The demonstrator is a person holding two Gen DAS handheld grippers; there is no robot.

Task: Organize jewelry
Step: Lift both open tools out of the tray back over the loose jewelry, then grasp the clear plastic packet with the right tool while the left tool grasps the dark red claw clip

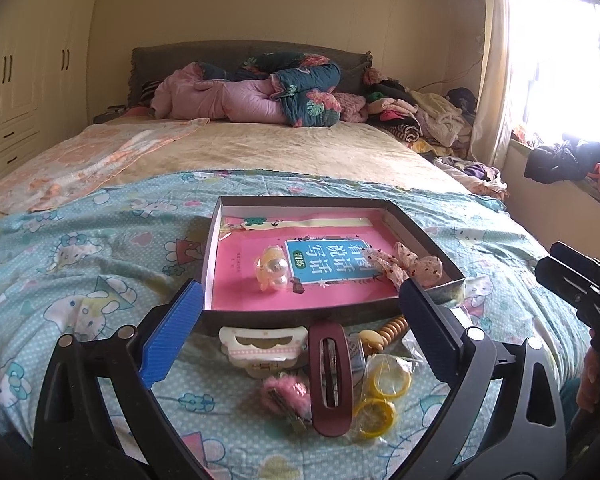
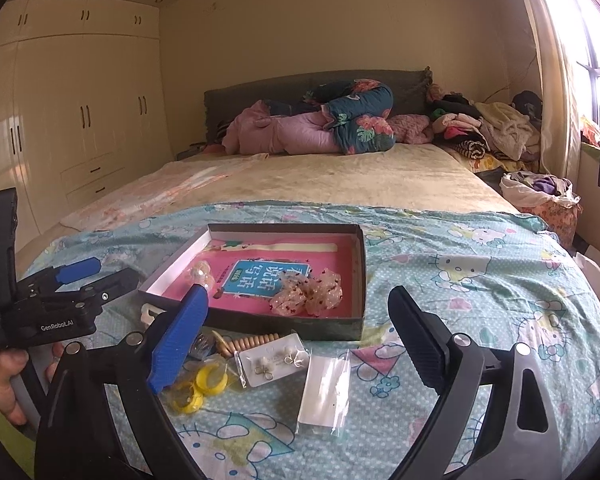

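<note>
A shallow dark box (image 1: 228, 316) (image 2: 320, 326) lies on the bed with a pink book (image 1: 340, 288) inside, a pearl hair piece (image 1: 274, 270) and a dotted bow (image 1: 416, 266) (image 2: 308, 294) on it. In front of the box lie a white hair claw (image 1: 260, 346), a maroon clip (image 1: 331, 376), a pink fluffy clip (image 1: 284, 394), wooden beads (image 1: 390, 330) (image 2: 248, 342), bagged yellow rings (image 1: 380, 396) (image 2: 198, 390), an earring card (image 2: 274, 360) and an empty bag (image 2: 326, 388). My left gripper (image 1: 302, 330) is open above the clips. My right gripper (image 2: 300, 344) is open above the earring card.
The Hello Kitty sheet (image 1: 80, 264) covers the near bed. Folded quilts (image 1: 268, 92) and a clothes pile (image 1: 420, 116) lie at the headboard. Wardrobes (image 2: 80, 120) stand to the left, a window (image 1: 560, 60) to the right.
</note>
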